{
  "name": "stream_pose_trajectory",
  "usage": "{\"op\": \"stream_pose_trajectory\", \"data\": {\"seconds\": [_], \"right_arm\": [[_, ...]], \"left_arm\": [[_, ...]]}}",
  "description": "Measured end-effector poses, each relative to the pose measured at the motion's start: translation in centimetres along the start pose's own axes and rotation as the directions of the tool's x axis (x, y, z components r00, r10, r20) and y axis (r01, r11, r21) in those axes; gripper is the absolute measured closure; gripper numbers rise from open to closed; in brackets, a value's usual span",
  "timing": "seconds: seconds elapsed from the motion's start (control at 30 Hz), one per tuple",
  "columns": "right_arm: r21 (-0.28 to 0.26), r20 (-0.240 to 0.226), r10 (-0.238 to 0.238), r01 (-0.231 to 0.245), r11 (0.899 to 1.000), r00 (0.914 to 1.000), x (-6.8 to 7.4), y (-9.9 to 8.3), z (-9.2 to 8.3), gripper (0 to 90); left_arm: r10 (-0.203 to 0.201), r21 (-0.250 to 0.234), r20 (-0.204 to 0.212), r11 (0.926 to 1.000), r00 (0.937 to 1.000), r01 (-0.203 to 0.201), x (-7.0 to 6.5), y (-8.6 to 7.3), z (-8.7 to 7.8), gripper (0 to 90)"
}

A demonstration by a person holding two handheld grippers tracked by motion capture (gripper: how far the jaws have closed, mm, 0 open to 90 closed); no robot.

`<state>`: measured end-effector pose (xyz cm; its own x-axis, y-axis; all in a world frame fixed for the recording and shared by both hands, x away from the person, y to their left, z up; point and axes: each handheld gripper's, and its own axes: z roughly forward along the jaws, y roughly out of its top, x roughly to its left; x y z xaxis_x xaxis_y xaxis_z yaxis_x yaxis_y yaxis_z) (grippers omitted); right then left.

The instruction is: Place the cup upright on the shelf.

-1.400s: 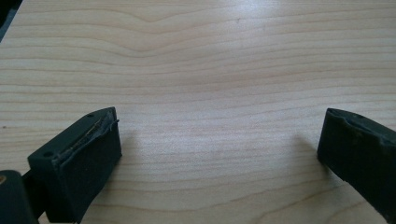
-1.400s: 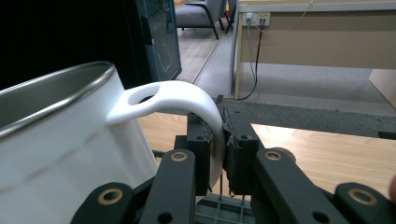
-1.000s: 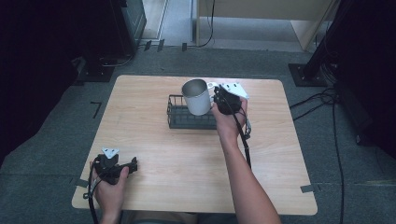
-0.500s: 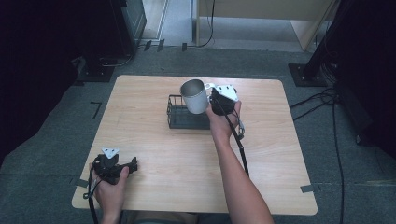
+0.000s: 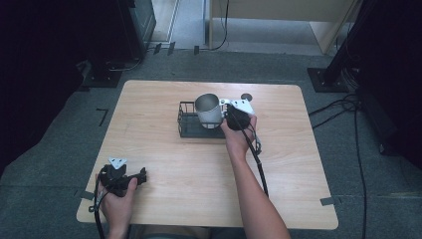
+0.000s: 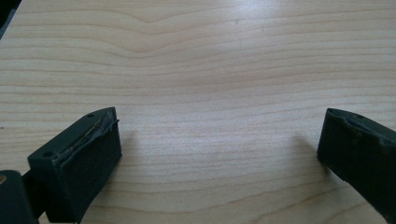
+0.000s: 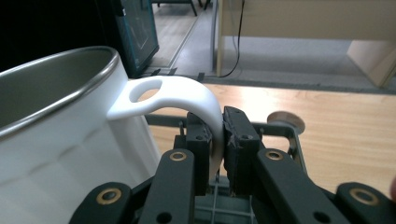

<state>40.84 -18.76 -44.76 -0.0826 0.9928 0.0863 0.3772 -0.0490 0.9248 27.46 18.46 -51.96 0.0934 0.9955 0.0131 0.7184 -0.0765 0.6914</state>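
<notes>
High view: white mug (image 5: 208,110) upright over black wire basket (image 5: 186,124) at bench (image 5: 298,164) centre, toward 12 o'clock. Right tool (image 5: 228,112) clamped on mug handle (image 7: 187,95), at 3 o'clock of mug. Left tool (image 5: 142,175) at 7 o'clock bench corner, jaws wide, nothing between.

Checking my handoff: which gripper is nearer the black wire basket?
Right. The right gripper holds the white metal-lined mug over the black wire basket; the left gripper rests near the table's front-left corner.
</notes>
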Motion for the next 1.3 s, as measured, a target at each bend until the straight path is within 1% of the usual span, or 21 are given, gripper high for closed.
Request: {"op": "stream_pose_trajectory", "data": {"seconds": [0.03, 0.07, 0.1, 0.17, 0.23, 0.37, 0.4, 0.47, 0.53, 0.6, 0.73, 0.87, 0.9, 0.93, 1.0, 1.03, 1.1, 1.17, 1.23, 1.3], "right_arm": [[0.012, -0.01, 0.015, -0.015, 1.0, 0.9998, -0.2, 0.0, -0.1, 77.2], [0.02, -0.021, 0.021, -0.02, 1.0, 0.9996, -0.4, 0.0, -0.1, 71.4], [0.03, -0.026, 0.023, -0.022, 0.999, 0.9994, -0.6, -0.1, -0.3, 68.8], [0.052, -0.049, 0.01, -0.007, 0.999, 0.9987, -0.9, -0.3, -0.4, 63.2], [0.047, -0.062, 0.002, 0.001, 0.999, 0.998, -1.3, -0.5, -0.8, 56.9], [0.063, -0.081, 0.006, -0.001, 0.998, 0.9967, -2.0, -0.7, -1.5, 45.4], [0.06, -0.09, 0.009, -0.003, 0.998, 0.9959, -2.2, -0.8, -1.7, 44.8], [0.054, -0.114, 0.001, 0.005, 0.999, 0.9934, -2.4, -0.9, -2.2, 39.1], [0.053, -0.128, -0.008, 0.015, 0.998, 0.9917, -2.4, -0.8, -2.7, 33.6], [0.045, -0.148, -0.004, 0.011, 0.999, 0.9889, -2.5, -0.8, -3.3, 28.4], [0.028, -0.158, -0.016, 0.02, 0.999, 0.9873, -3.1, -0.7, -4.6, 22.5], [0.04, -0.15, -0.034, 0.041, 0.998, 0.9881, -4.0, -1.2, -5.5, 12.3], [0.045, -0.147, -0.031, 0.038, 0.998, 0.9886, -4.2, -1.4, -5.8, 12.2], [0.055, -0.144, -0.036, 0.044, 0.997, 0.9889, -4.5, -1.7, -6.0, 9.9], [0.082, -0.118, -0.066, 0.076, 0.994, 0.9909, -4.9, -2.3, -6.3, 3.1], [0.096, -0.115, -0.069, 0.081, 0.992, 0.991, -5.0, -2.6, -6.5, 1.6], [0.105, -0.12, -0.076, 0.088, 0.991, 0.9899, -5.5, -3.2, -7.0, 0.0], [0.103, -0.134, -0.045, 0.06, 0.993, 0.9899, -6.2, -3.5, -7.5, 0.0], [0.103, -0.138, -0.013, 0.027, 0.994, 0.9904, -6.7, -3.8, -7.9, 0.0], [0.107, -0.134, -0.013, 0.027, 0.994, 0.9909, -7.1, -4.2, -8.3, 0.0]], "left_arm": [[0.0, 0.0, 0.0, 1.0, 1.0, 0.0, 0.0, 0.0, 0.0, 0.0], [0.0, 0.0, 0.0, 1.0, 1.0, 0.0, 0.0, 0.0, 0.0, 0.0], [0.0, 0.0, 0.0, 1.0, 1.0, 0.0, 0.0, 0.0, 0.0, 0.0], [0.0, 0.0, 0.0, 1.0, 1.0, 0.0, 0.0, 0.0, 0.0, 0.0], [0.0, 0.0, 0.0, 1.0, 1.0, 0.0, 0.0, 0.0, 0.0, 0.0], [0.0, 0.0, 0.0, 1.0, 1.0, 0.0, 0.0, 0.0, 0.0, 0.0], [0.0, 0.0, 0.0, 1.0, 1.0, 0.0, 0.0, 0.0, 0.0, 0.0], [0.0, 0.0, 0.0, 1.0, 1.0, 0.0, 0.0, 0.0, 0.0, 0.0], [0.0, 0.0, 0.0, 1.0, 1.0, 0.0, 0.0, 0.0, 0.0, 0.0], [0.0, 0.0, 0.0, 1.0, 1.0, 0.0, 0.0, 0.0, 0.0, 0.0], [0.001, 0.0, 0.0, 1.0, 1.0, -0.001, 0.0, 0.0, 0.0, 0.0], [0.0, -0.001, 0.0, 1.0, 1.0, 0.0, 0.0, 0.0, 0.0, 0.0], [0.002, -0.001, -0.001, 1.0, 1.0, -0.002, 0.0, 0.0, 0.0, 0.0], [0.002, -0.001, -0.001, 1.0, 1.0, -0.002, 0.0, 0.0, 0.0, 0.0], [0.002, -0.001, -0.001, 1.0, 1.0, -0.002, 0.0, 0.0, 0.0, 0.0], [0.002, -0.001, 0.0, 1.0, 1.0, -0.002, 0.0, 0.0, 0.0, 0.0], [0.002, -0.001, -0.001, 1.0, 1.0, -0.002, 0.0, 0.0, 0.0, 0.0], [0.002, -0.001, -0.001, 1.0, 1.0, -0.002, 0.0, 0.0, 0.0, 0.0], [0.002, -0.001, -0.001, 1.0, 1.0, -0.002, 0.0, 0.0, 0.0, 0.0], [0.003, 0.0, -0.001, 1.0, 1.0, -0.003, 0.0, 0.0, 0.0, 0.0]]}}
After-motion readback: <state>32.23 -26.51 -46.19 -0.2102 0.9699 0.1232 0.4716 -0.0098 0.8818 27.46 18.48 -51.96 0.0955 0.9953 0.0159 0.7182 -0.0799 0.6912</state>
